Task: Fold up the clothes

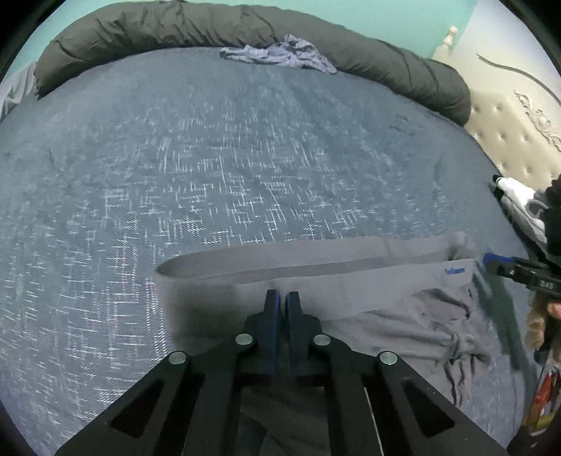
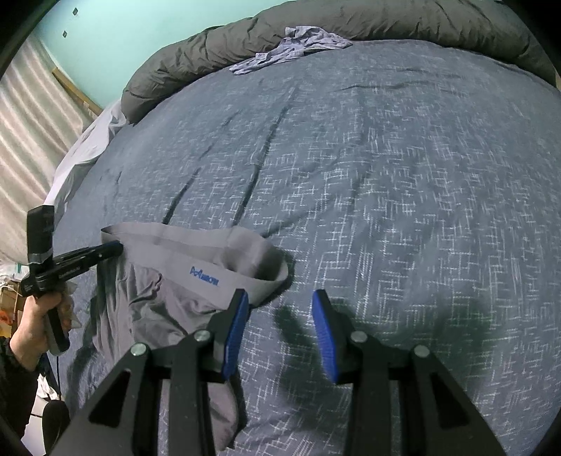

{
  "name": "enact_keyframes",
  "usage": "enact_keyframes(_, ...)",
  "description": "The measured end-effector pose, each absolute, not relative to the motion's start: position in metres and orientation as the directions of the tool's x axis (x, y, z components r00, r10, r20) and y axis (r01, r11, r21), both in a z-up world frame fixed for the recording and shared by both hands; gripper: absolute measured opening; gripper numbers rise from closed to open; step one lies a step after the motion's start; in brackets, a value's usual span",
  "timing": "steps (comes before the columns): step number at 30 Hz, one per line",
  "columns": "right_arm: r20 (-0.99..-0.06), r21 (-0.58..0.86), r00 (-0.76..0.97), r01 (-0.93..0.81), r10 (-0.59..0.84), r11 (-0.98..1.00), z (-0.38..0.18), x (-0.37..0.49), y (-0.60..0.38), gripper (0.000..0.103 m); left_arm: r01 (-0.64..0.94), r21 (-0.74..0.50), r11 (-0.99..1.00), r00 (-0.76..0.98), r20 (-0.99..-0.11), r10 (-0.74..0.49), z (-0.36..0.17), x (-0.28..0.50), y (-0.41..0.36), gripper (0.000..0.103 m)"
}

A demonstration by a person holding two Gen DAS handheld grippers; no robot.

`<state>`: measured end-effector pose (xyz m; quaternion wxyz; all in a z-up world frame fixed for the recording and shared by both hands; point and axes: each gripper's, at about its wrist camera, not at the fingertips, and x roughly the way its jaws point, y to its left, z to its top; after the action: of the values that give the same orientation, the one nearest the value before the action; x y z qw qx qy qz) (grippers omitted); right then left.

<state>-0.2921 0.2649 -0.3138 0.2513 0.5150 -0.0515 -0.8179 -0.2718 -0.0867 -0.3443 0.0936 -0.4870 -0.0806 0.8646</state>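
Grey underwear with a wide waistband and blue logo (image 1: 368, 280) lies on the blue patterned bedspread (image 1: 210, 158); it also shows in the right wrist view (image 2: 182, 280). My left gripper (image 1: 282, 298) is over the waistband with its jaws nearly together; whether cloth is pinched between them I cannot tell. In the right wrist view its tips (image 2: 114, 247) sit at the waistband's left end. My right gripper (image 2: 280, 308) is open and empty, just right of the waistband's right end. It shows at the right edge of the left wrist view (image 1: 491, 261).
A crumpled light-blue garment (image 1: 280, 54) lies at the far side against a rolled dark grey duvet (image 1: 175, 31). A tufted headboard (image 1: 508, 140) and white clothing (image 1: 519, 196) are at the right. A curtain (image 2: 28, 133) hangs at the left.
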Motion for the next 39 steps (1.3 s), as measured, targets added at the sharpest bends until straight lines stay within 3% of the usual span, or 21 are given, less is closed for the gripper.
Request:
enact_keyframes(3, -0.813, 0.348, -0.351, 0.346, -0.464, -0.871, -0.312, -0.292, 0.268, 0.038, -0.082, -0.253, -0.964, -0.537, -0.804, 0.256, -0.334, -0.263, -0.096, 0.004)
enact_keyframes(7, -0.81, 0.355, -0.351, 0.345, -0.47, -0.869, -0.308, -0.292, 0.27, 0.038, -0.042, -0.375, -0.926, -0.605, -0.728, 0.322, -0.313, -0.243, -0.124, 0.004)
enact_keyframes(13, -0.796, 0.381, -0.352, 0.341, -0.492, -0.86, -0.301, -0.295, 0.265, 0.041, 0.047, -0.412, -0.91, -0.694, -0.669, 0.267, -0.293, -0.227, -0.177, 0.004)
enact_keyframes(16, -0.793, 0.385, -0.346, 0.351, -0.501, -0.853, -0.3, -0.298, 0.256, 0.049, 0.095, -0.427, -0.899, -0.698, -0.673, 0.245, -0.297, -0.227, -0.188, 0.004)
enact_keyframes(26, -0.806, 0.39, -0.308, 0.366, -0.505, -0.845, -0.315, -0.307, 0.219, 0.056, 0.15, -0.427, -0.892, -0.683, -0.697, 0.218, -0.328, -0.218, -0.195, 0.005)
enact_keyframes(29, -0.788, 0.441, -0.305, 0.327, -0.535, -0.836, -0.32, -0.315, 0.22, 0.057, 0.18, -0.465, -0.867, -0.686, -0.691, 0.228, -0.338, -0.215, -0.202, 0.018)
enact_keyframes(31, -0.781, 0.471, -0.297, 0.299, -0.55, -0.83, -0.326, -0.319, 0.221, 0.057, 0.186, -0.483, -0.855, -0.694, -0.681, 0.234, -0.344, -0.211, -0.206, 0.041)
enact_keyframes(39, -0.755, 0.511, -0.322, 0.257, -0.571, -0.82, -0.339, -0.325, 0.218, 0.056, 0.139, -0.553, -0.822, -0.69, -0.649, 0.32, -0.357, -0.216, -0.208, 0.043)
